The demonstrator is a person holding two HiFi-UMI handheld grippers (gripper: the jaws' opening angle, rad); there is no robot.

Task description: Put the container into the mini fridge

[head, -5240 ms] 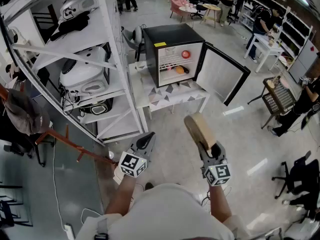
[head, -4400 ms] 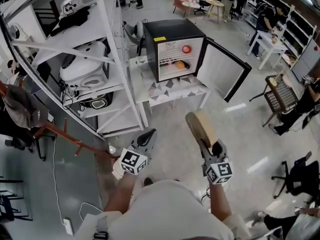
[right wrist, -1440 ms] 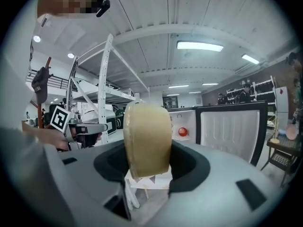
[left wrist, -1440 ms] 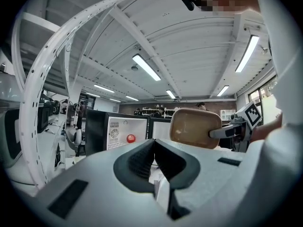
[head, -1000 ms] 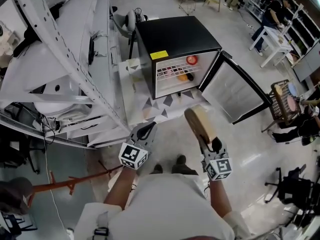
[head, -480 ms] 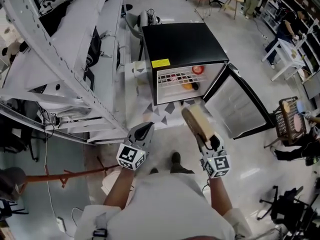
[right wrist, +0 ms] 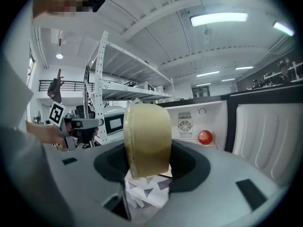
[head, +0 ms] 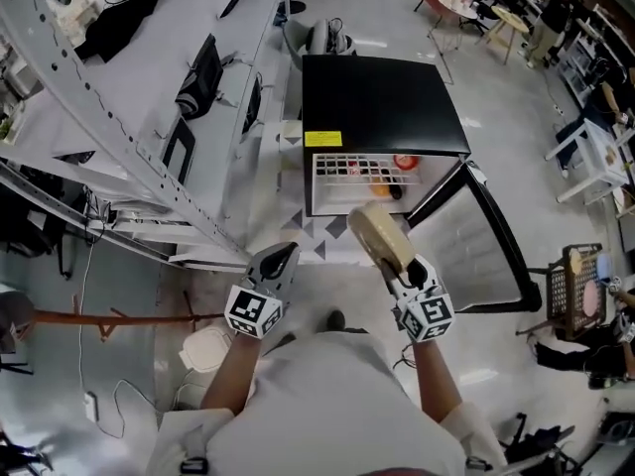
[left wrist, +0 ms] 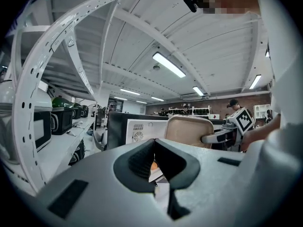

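A tan round container [head: 378, 237] stands on edge between the jaws of my right gripper [head: 400, 269], which is shut on it; it also fills the middle of the right gripper view as the container [right wrist: 147, 138]. The black mini fridge [head: 382, 107] stands just ahead on a low white table [head: 303, 228], its door [head: 476, 256] swung open to the right. Inside I see a wire shelf with a red item [right wrist: 205, 137] and an orange one [head: 378, 176]. My left gripper [head: 273, 264] is held beside the right one, shut and empty.
White metal shelving [head: 119, 127] with appliances runs along the left, close to the fridge. A chair [head: 322, 38] stands behind the fridge. A basket cart [head: 575, 276] and other people are at the far right. My feet are on the glossy floor [head: 332, 317] before the table.
I have walked closer to the fridge, which now lies right in front of both grippers. The container stays clamped in the right gripper; the left stays shut.
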